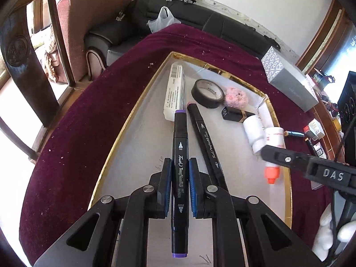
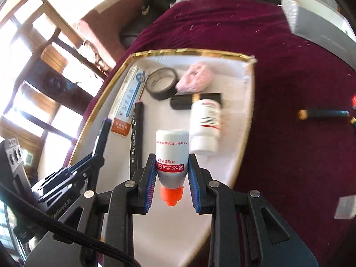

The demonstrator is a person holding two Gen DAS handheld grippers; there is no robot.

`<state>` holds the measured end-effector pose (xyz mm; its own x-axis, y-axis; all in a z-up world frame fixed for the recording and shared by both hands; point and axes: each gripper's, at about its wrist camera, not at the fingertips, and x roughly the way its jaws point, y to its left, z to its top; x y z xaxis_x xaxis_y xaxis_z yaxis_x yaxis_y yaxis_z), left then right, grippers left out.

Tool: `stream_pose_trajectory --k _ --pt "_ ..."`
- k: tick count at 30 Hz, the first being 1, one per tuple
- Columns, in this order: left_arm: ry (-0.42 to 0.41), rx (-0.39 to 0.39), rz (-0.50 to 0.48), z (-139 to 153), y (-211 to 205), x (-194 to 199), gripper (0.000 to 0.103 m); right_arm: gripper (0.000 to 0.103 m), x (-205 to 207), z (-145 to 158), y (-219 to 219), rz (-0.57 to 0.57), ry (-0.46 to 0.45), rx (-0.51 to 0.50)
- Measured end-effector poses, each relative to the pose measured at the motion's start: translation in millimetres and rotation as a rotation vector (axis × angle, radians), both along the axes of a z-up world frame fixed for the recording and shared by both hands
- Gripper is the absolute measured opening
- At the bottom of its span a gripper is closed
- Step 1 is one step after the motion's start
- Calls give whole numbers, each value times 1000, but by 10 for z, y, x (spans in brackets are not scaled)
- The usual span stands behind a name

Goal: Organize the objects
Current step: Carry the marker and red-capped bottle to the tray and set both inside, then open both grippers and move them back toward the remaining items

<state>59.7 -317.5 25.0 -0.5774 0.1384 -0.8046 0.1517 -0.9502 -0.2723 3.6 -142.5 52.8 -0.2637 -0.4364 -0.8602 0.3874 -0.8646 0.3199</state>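
My left gripper [image 1: 180, 173] is shut on a black art marker with purple ends [image 1: 179, 155], held over the gold-rimmed white tray [image 1: 124, 133]. My right gripper [image 2: 170, 173] is shut on a small white bottle with an orange cap [image 2: 171, 155], held over the tray [image 2: 235, 155]; it also shows in the left wrist view [image 1: 274, 142]. In the tray lie a second black marker [image 1: 203, 133], a white box [image 1: 174, 91], a black tape roll [image 1: 208, 93], a pink fluffy ball [image 1: 235, 98], a black lipstick case [image 1: 235, 113] and a white pill bottle [image 1: 253, 133].
The tray sits on a maroon cloth [image 1: 77, 133]. A grey box [image 1: 289, 80] lies at the far right. A blue pen [image 2: 322, 113] and small boxes [image 1: 313, 129] lie right of the tray. A black sofa [image 1: 178, 17] and wooden chair [image 1: 26, 62] stand beyond.
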Motion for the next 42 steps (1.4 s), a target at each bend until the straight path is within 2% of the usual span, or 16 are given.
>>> stream_pose_trajectory --k 6,13,18,23,27,30,34,39,42 --pt "-10 -1 -6 -49 17 -52 12 25 -90 -218 -276 18 -32 30" --pt "8 33 -11 -41 -36 -48 12 25 -180 -290 -440 27 -25 69" --pt "35 22 -4 42 -59 29 14 25 -209 -290 -472 19 -21 73" --pt "76 34 30 165 -150 169 35 25 -185 -281 -465 13 -4 74" --pt "96 30 50 265 -177 253 42 32 -188 -241 -385 -4 6 45" --pt "102 31 59 330 -157 282 47 34 -156 -140 -288 -1 23 5" --pt "105 32 33 428 -3 306 47 50 -44 87 -93 -8 74 -40" --pt "128 36 -57 594 387 342 48 57 180 403 524 -46 163 -90" --pt "133 39 -138 668 728 340 52 60 290 523 1019 -116 211 -109"
